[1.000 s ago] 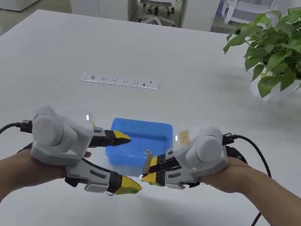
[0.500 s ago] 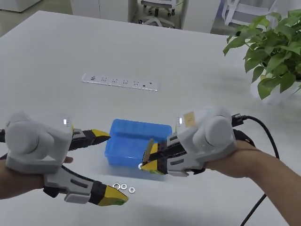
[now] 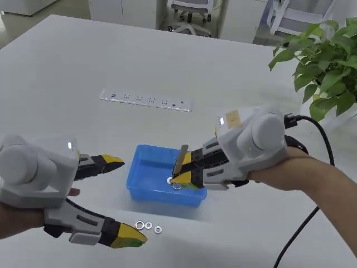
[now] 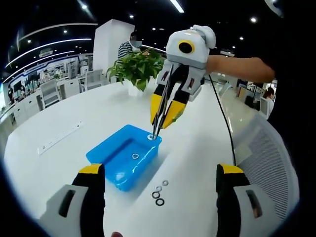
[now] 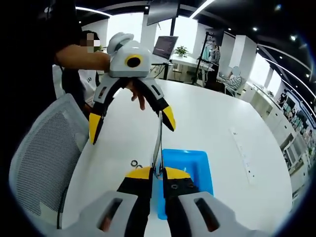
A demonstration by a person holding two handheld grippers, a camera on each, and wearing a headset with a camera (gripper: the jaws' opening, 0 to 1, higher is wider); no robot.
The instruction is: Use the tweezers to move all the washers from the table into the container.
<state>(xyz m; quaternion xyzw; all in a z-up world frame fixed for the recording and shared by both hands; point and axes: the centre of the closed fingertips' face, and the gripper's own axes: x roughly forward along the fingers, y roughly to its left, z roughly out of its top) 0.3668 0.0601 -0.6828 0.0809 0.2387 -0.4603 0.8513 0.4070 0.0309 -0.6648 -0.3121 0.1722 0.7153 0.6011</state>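
Table (image 3: 234,72): white, broad; power strip (image 3: 145,101) flat on it
Plant (image 3: 321,67): green, leafy; at the table's right edge
Chairs: office chair (image 3: 187,14) beyond the table; grey mesh chair (image 5: 39,153) beside it
Ceiling: dark; strip lights (image 4: 177,5)
Room: open office; white pillar (image 4: 111,44); monitor (image 5: 165,48)

Honestly, nothing readable is turning up anywhere here. The right hand-held gripper (image 3: 179,174) is wearing a small tan sticker (image 3: 232,118) on top of its housing, but whatever's printed on it is coming out too small to make out. The power strip (image 3: 146,101), lying on the surface (image 3: 67,61) well beyond that hand-held gripper, is showing tiny marks by its sockets, and those are blurring out too.
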